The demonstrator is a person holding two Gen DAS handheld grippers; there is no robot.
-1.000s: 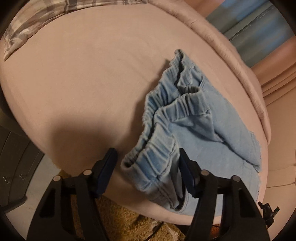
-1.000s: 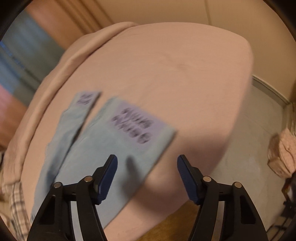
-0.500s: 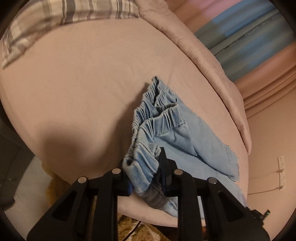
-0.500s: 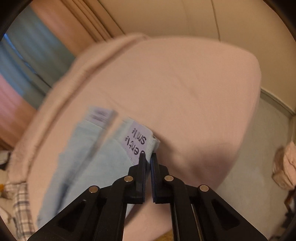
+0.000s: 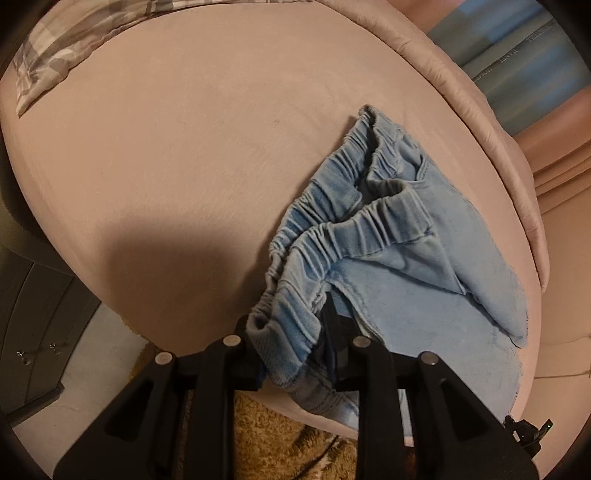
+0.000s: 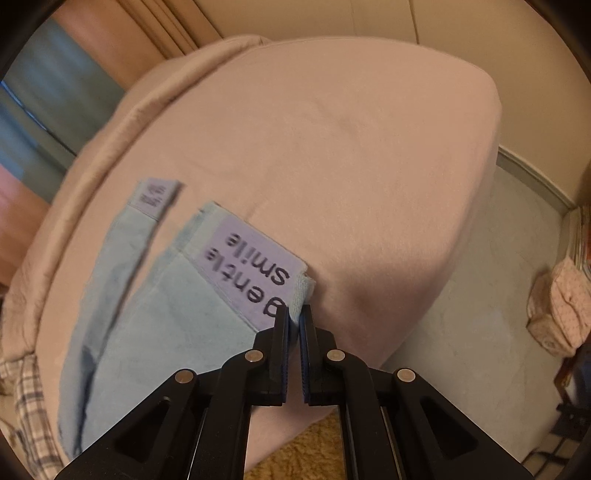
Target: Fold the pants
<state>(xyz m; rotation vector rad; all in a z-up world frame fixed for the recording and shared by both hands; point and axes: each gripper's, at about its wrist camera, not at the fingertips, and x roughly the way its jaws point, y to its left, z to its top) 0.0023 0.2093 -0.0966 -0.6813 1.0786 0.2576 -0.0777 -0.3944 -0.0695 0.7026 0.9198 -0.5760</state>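
Light blue pants [image 5: 388,229] lie on a pink bed [image 5: 184,147], their gathered elastic waistband bunched toward the near edge. My left gripper [image 5: 291,321] clamps a thick fold of that waistband; its jaws are opening slightly, with the cloth still pressed between the pads. In the right wrist view the pants' legs [image 6: 155,314] stretch away to the left, each ending in a lilac printed cuff [image 6: 255,266]. My right gripper [image 6: 294,314] is shut on the near corner of the closer leg's hem.
A plaid cloth [image 5: 74,33] lies at the bed's far left, and a rolled pink duvet [image 5: 480,110] runs along the far side. A shaggy tan rug [image 5: 280,435] and dark drawers [image 5: 29,314] sit below the bed edge. A patterned bag [image 6: 561,306] stands on the floor.
Both grippers went from wide open to closed: the left onto the waistband, the right onto the leg hem corner. The right wrist view has steadied, and the cuff print now reads sharply.
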